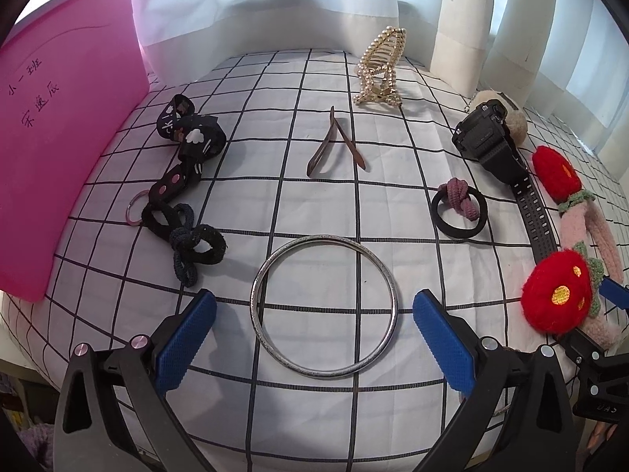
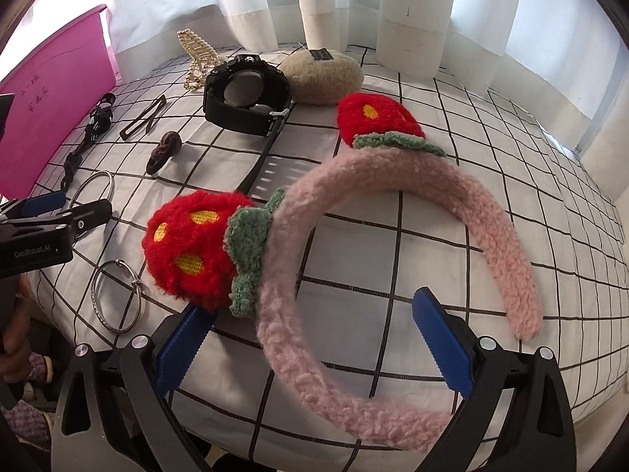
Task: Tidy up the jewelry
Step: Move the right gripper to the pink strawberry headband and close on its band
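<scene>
A silver bangle (image 1: 394,306) lies flat on the checked cloth. My left gripper (image 1: 314,299) is open, its blue pads on either side of the bangle and not touching it. A pink fuzzy headband (image 2: 393,165) with two red strawberries (image 2: 188,247) lies in front of my right gripper (image 2: 313,306). That gripper is open too, with the near arc of the headband passing between its fingers. In the left wrist view the headband (image 1: 578,232) lies at the right edge. My left gripper (image 2: 43,203) shows at the left of the right wrist view.
On the cloth lie a pearl hair claw (image 1: 379,67), a brown hair clip (image 1: 334,145), a black watch (image 1: 487,137), a black hair tie with a mauve knot (image 1: 460,208), linked black hair ties (image 1: 184,232) and a second bangle (image 2: 94,295). A pink bin (image 1: 59,129) stands left; a beige pad (image 2: 322,74) behind.
</scene>
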The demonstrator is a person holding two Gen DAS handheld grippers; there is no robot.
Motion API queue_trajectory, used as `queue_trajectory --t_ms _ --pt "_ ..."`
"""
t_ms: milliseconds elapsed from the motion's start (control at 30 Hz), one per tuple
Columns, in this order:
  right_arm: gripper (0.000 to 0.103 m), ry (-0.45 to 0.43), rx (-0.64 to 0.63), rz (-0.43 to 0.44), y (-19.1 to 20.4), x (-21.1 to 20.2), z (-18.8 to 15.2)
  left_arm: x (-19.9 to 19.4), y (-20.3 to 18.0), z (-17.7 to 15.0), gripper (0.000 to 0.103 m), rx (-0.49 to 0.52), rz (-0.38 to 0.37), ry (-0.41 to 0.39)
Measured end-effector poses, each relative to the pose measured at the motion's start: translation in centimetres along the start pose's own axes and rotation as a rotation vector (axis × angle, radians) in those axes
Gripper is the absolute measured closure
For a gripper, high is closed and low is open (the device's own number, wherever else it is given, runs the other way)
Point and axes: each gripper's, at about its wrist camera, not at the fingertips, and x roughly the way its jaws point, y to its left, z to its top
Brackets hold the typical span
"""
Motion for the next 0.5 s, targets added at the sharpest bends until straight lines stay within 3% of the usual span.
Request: queue_trajectory --t_ms 200,333,500 --pt "0.009 -0.07 -0.018 0.006 0.1 -0.1 -0.4 -0.1 -0.3 -0.5 0.005 -0.032 0.029 -0.049" --pt "0.009 -0.064 -0.016 0.005 0.2 0.0 -0.2 -0.3 -0.4 -0.9 0.006 -0.034 0.03 -0.073" --pt "0.009 -0.049 -0.028 0.015 0.2 0.1 0.0 -0.7 -1.3 -1.1 0.023 0.008 0.01 -0.096"
